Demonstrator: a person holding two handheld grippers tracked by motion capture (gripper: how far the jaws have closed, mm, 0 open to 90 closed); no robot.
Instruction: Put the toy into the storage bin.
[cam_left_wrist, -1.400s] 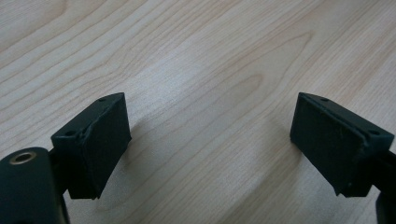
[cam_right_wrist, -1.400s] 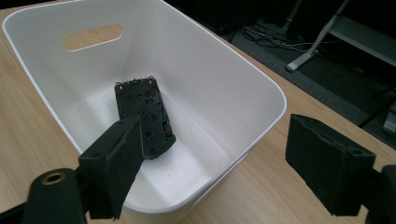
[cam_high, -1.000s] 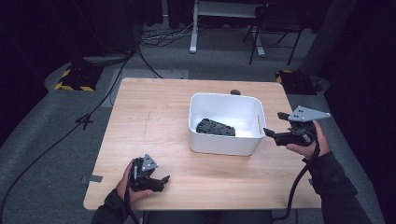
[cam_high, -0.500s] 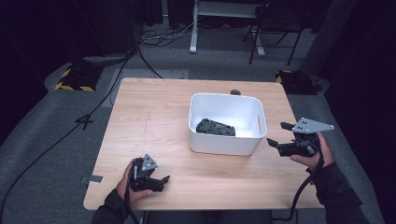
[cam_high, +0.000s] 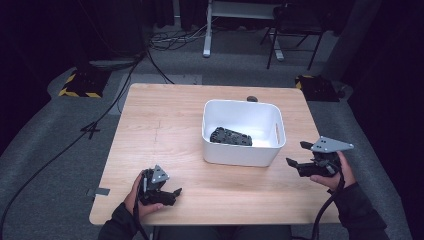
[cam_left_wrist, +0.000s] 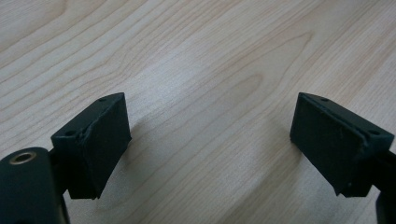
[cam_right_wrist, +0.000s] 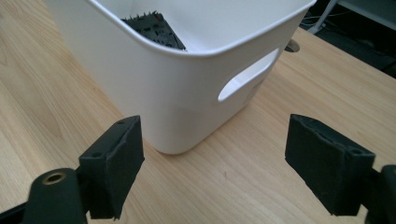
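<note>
Your right claw (cam_high: 296, 156) sits just to the right of the white plastic bin (cam_high: 243, 152) with rounded corners, low over the light wooden tabletop (cam_high: 165, 125). Its 2 black jaws stand apart and hold nothing. In the right gripper view, the claw (cam_right_wrist: 212, 168) points at a corner of the bin (cam_right_wrist: 187, 84), near the bin's cut-out handle hole (cam_right_wrist: 247, 77), but it does not touch the bin. A flat black thing (cam_high: 231, 136) with bumps lies on the floor of the bin; you can see its top edge (cam_right_wrist: 154, 28) over the rim.

Your left claw (cam_high: 174, 192) rests near the front left edge of the tabletop, well apart from the bin. In the left gripper view, this claw (cam_left_wrist: 208, 140) is wide open, with bare wood (cam_left_wrist: 205, 70) between its pads.
</note>
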